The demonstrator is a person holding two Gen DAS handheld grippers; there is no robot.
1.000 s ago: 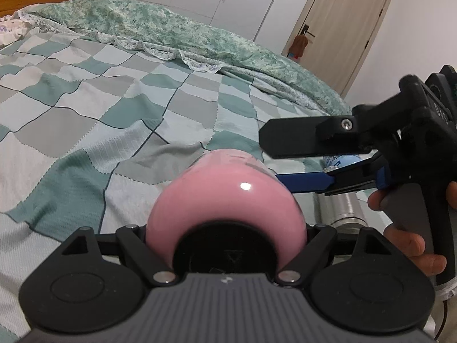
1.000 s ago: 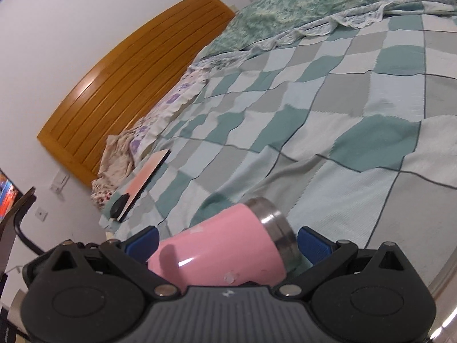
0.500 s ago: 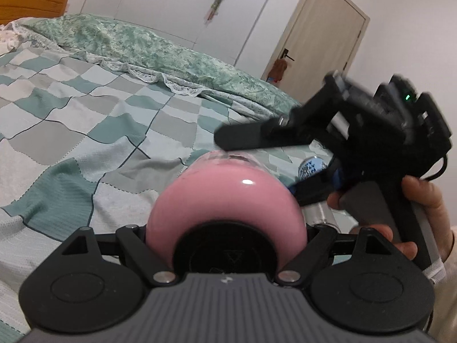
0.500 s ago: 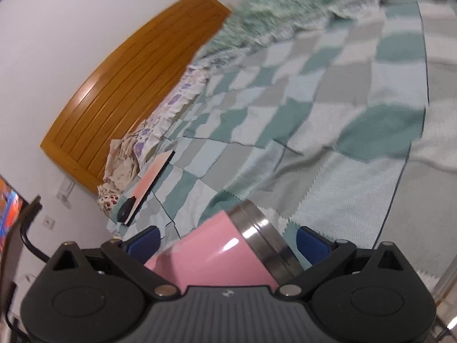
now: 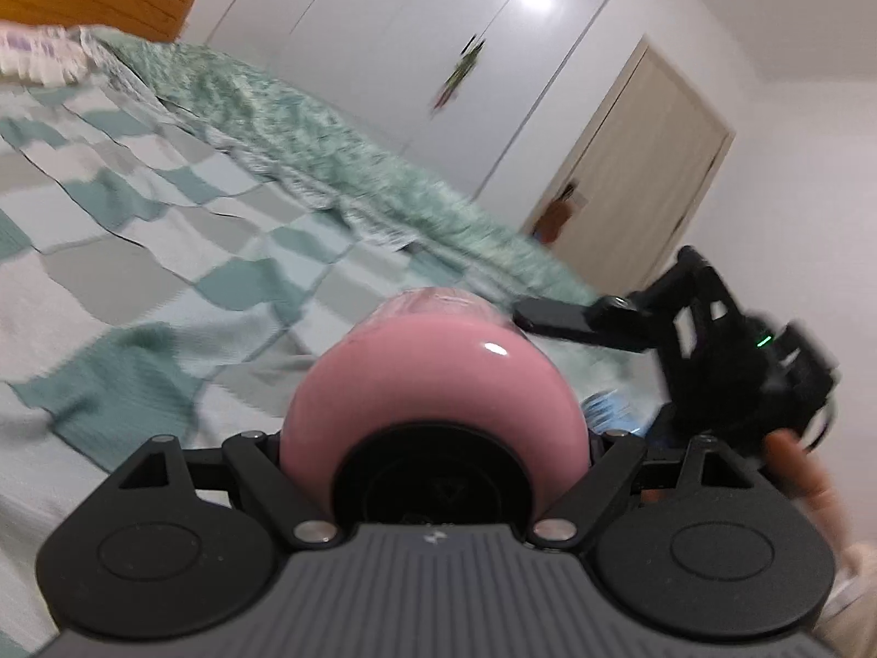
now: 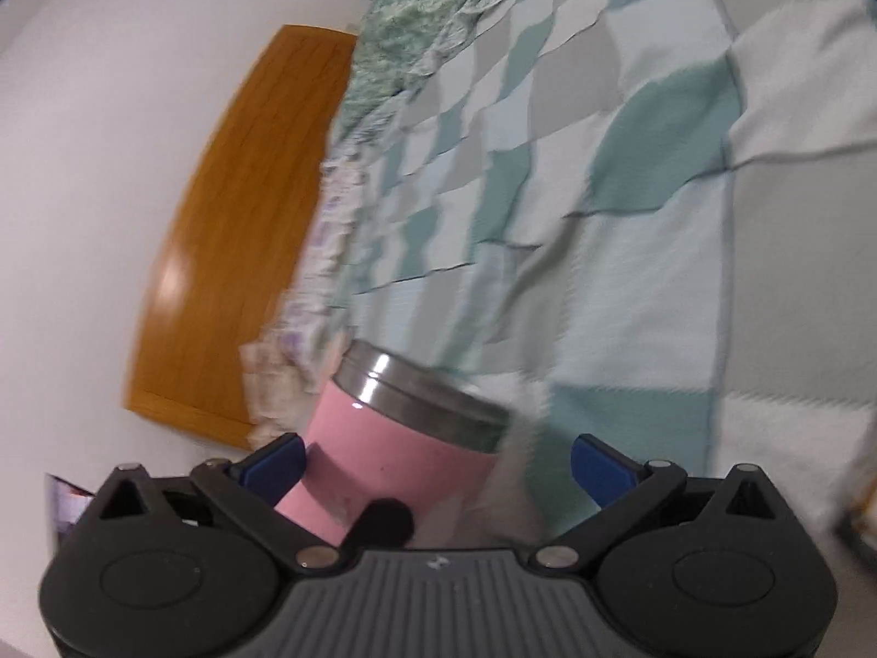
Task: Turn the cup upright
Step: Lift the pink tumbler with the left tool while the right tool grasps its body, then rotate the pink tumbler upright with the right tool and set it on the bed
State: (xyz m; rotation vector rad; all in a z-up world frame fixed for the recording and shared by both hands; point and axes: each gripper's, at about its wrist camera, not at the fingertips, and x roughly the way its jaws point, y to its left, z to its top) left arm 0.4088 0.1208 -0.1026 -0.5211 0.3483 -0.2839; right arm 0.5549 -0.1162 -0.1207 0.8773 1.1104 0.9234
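Two blue-padded fingers (image 6: 277, 461) of the right gripper (image 6: 438, 463) stand spread apart with the pink steel-rimmed cup (image 6: 394, 449) between them, touching the left pad and clear of the right one. Its rounded base fills the left gripper (image 5: 433, 438), whose fingers are hidden, so I cannot tell their state. Beyond lies the green-and-grey checked bed quilt (image 6: 630, 219), then an orange wooden headboard (image 6: 235, 230).
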